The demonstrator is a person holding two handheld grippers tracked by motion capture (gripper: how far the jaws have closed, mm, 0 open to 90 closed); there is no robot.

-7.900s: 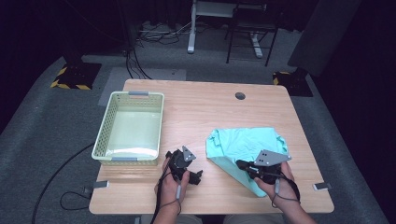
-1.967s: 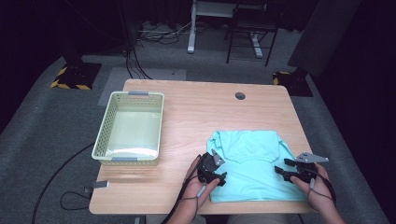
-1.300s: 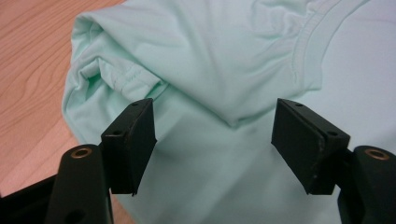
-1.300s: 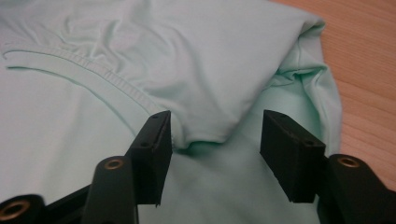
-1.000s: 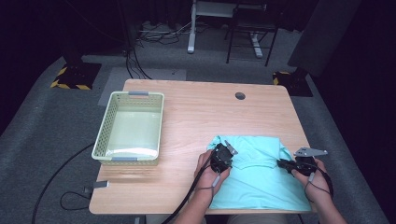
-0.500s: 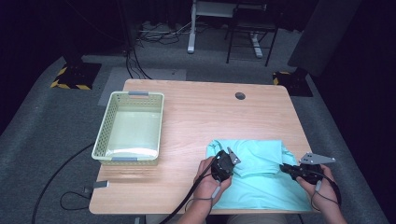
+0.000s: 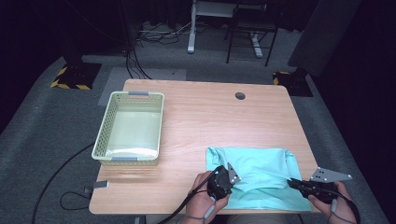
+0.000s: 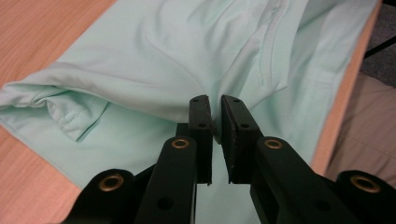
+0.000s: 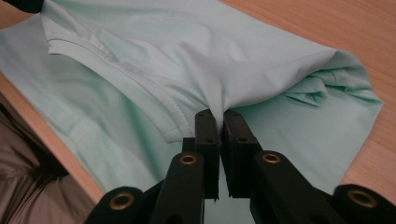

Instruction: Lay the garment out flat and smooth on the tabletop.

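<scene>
Both grippers, left [image 8: 215, 122] and right [image 9: 220, 125], pinch shirt [image 7: 261, 172] folds, jaws nearly closed (cloth between); lift evenly, keep tension matched.

A thin, smooth, matt mint cloth garment [image 8: 154, 60] with stitched hems is seen on a bench [image 7: 205, 121] of light, satin-finished wood grain, beside a perforated pale-green plastic basket [image 7: 105, 130] with a faint sheen, while matt black plastic jaws with brass-coloured metal rivets are noted.
</scene>
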